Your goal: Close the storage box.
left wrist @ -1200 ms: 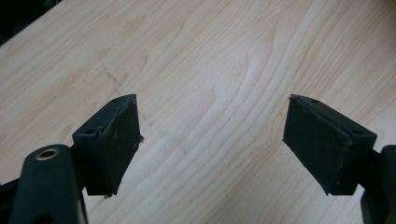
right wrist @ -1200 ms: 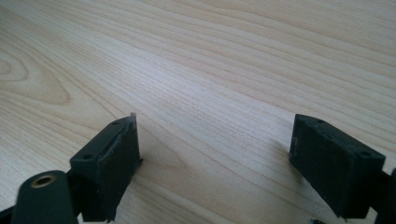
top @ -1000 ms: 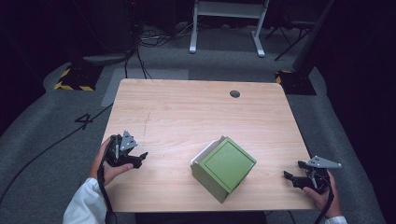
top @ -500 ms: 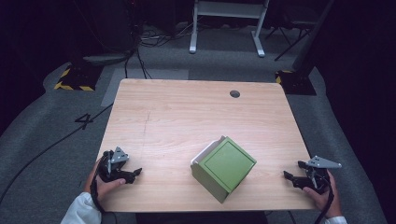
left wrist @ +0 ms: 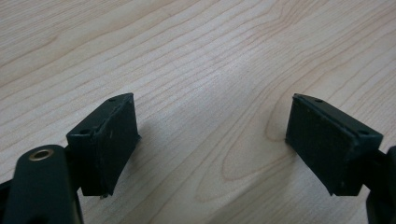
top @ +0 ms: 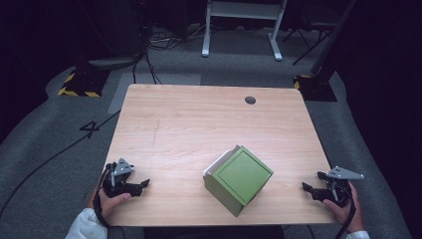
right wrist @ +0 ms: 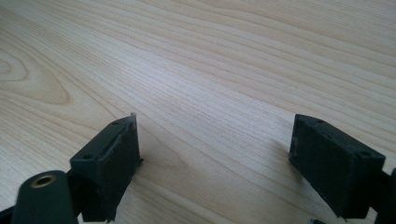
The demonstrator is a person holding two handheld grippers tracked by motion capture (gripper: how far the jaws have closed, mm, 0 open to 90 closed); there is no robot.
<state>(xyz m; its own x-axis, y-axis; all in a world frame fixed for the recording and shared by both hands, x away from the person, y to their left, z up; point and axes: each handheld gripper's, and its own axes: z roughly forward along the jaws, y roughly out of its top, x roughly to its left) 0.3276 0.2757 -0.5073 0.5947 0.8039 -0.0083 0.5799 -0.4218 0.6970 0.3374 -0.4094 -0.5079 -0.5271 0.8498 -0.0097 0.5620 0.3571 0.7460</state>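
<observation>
Green box [top: 239, 180], the single thing on the table [top: 199, 124], sits between our two grippers, well apart from each, turned cornerwise with its green lid up and a paler side facing our left gripper [top: 142, 184]. We can read no brand, label or writing on the box; on the grey floor beyond the table's left edge, ahead of our left gripper, a black mark shaped like a 4 [top: 91, 128] shows. Our left gripper rests near the table's near-left corner, jaws spread wide with only bare wood grain between them in the left gripper view [left wrist: 212, 140]. Our right gripper [top: 312, 188] lies near the near-right corner, close to the right edge, its jaws likewise spread and holding nothing, bare wood between them [right wrist: 215, 158]. Ahead of both grippers the tabletop runs open to the far edge, where one round dark cable hole [top: 250, 100] sits. We count one box and two grippers.
</observation>
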